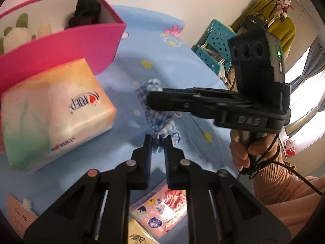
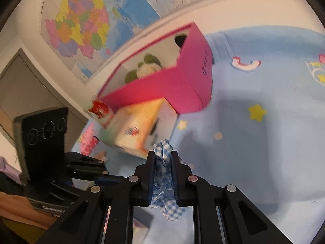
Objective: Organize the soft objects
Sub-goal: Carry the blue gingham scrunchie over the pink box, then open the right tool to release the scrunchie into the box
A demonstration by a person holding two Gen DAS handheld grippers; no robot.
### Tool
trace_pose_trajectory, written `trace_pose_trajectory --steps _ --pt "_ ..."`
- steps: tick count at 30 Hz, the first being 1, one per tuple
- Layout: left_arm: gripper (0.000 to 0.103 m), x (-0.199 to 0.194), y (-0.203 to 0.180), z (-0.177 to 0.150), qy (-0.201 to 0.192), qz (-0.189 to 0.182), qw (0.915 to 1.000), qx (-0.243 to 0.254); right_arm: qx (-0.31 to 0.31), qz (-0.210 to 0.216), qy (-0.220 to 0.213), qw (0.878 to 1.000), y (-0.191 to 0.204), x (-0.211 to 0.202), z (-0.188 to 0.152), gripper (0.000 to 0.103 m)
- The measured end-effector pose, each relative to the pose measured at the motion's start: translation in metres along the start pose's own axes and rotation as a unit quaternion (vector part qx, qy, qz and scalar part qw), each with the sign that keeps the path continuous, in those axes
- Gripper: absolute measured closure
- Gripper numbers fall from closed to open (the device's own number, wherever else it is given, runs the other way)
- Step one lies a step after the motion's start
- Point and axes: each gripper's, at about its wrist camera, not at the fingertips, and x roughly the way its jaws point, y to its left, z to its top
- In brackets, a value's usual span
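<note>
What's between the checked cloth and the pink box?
The tissue pack sits against the pink box's near wall, partly in line from the checked cloth in the right claw; the box top looks open.

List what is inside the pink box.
Inside the pink box a black soft item sits at one end, and a white plush with green parts at the other. The near wall hides the box floor and anything lying lower.

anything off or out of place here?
Nothing spilled or damaged. Only oddity: the blue checked cloth is bunched between the right gripper fingers, and the left gripper seems to pinch its other end. The pink box stands upright with plush toys inside.
</note>
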Motion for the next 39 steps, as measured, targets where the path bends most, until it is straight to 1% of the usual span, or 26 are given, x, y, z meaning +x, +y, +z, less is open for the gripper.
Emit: trace_pose_trajectory --steps 6,8,11,14,16,21,23,26,28,39 --pt "0.090 -0.035 -0.006 0.012 -0.042 0.000 0.9990 0.015 -0.045 0.012 -0.039 0.998 0.036 -0.024 0.028 0.089" --pt "0.090 -0.048 -0.009 0.021 -0.059 0.010 0.9980 0.022 -0.065 0.011 -0.052 0.996 0.048 -0.029 0.044 0.089" --pt "0.090 -0.062 -0.007 0.034 -0.076 0.025 0.9965 0.025 -0.081 0.010 -0.065 0.995 0.058 -0.029 0.063 0.089" --pt "0.090 -0.072 0.001 0.049 -0.089 0.045 0.9949 0.020 -0.097 0.005 -0.075 0.992 0.066 -0.024 0.085 0.089" --pt "0.090 -0.079 0.010 0.063 -0.094 0.046 0.9945 0.010 -0.100 0.004 -0.079 0.992 0.067 -0.020 0.098 0.089" --pt "0.090 -0.078 0.031 0.089 -0.099 0.069 0.9926 -0.012 -0.105 -0.004 -0.083 0.991 0.069 -0.004 0.125 0.089" --pt "0.090 -0.079 0.038 0.095 -0.101 0.079 0.9916 -0.019 -0.111 -0.014 -0.082 0.990 0.072 0.003 0.131 0.089" --pt "0.090 -0.076 0.049 0.104 -0.098 0.082 0.9914 -0.029 -0.117 -0.023 -0.077 0.990 0.071 0.011 0.138 0.089" --pt "0.090 -0.072 0.054 0.109 -0.094 0.088 0.9911 -0.035 -0.124 -0.041 -0.074 0.989 0.071 0.018 0.141 0.089" --pt "0.090 -0.051 0.070 0.116 -0.075 0.103 0.9906 -0.050 -0.114 -0.063 -0.049 0.990 0.055 0.042 0.148 0.089"
